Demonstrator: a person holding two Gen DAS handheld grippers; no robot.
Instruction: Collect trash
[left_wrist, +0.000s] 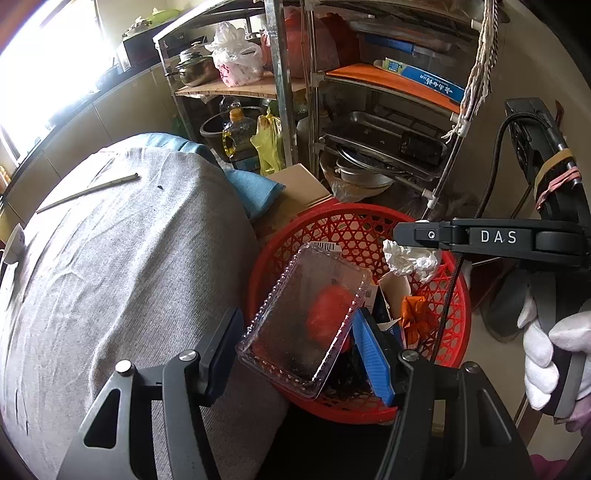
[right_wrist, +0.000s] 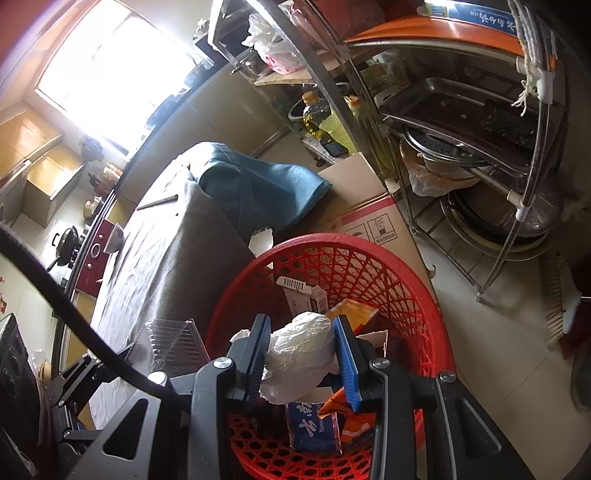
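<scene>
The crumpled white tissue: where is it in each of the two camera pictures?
Left wrist view: the crumpled white tissue is right of centre, hanging over the basket from the tip of the right gripper.
Right wrist view: it sits low in the middle, pinched between the blue pads.
Shared landmark: the red mesh basket, directly below the tissue in both.
</scene>
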